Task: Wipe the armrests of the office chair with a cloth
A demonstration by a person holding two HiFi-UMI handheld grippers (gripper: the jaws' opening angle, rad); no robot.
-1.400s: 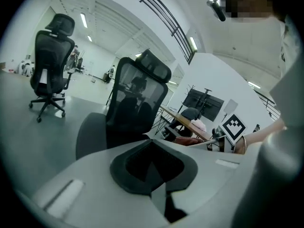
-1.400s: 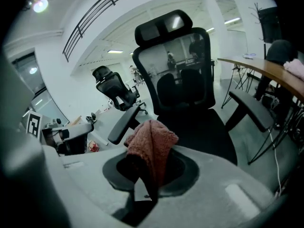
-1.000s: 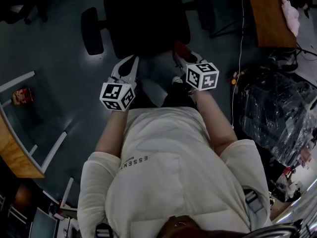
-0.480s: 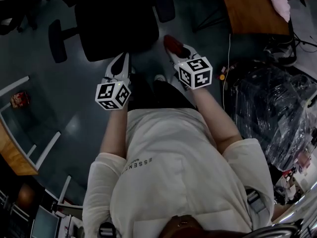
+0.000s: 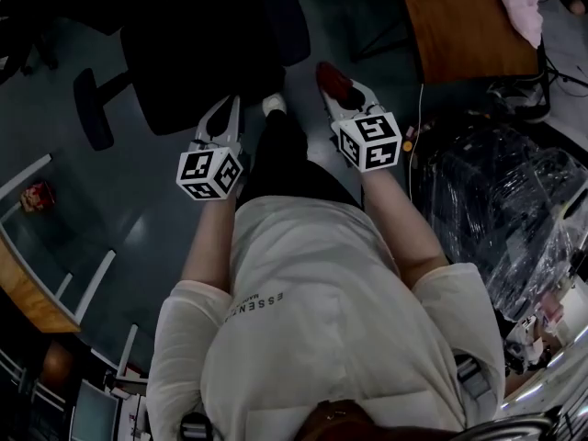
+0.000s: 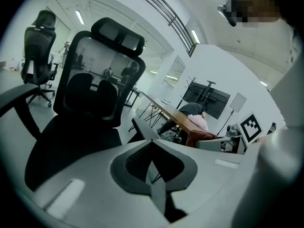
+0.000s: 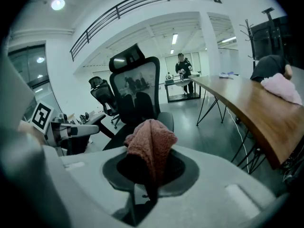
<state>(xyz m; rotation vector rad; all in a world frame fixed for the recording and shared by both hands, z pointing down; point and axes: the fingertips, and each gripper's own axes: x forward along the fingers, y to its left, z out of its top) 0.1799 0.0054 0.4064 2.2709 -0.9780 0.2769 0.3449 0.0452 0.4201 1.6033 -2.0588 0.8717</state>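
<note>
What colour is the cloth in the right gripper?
The cloth is dusty pink, seen most clearly in the right gripper view.

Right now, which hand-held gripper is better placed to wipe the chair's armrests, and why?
Right. The right hand-held gripper is shut on the cloth; the left hand-held gripper is shut with nothing in it. Both are near the chair, so the cloth likely decides it.

Wooden table (image 5: 459,26) carrying a pink bundle (image 5: 516,5); plastic-wrapped heap (image 5: 505,209) beside it
</note>
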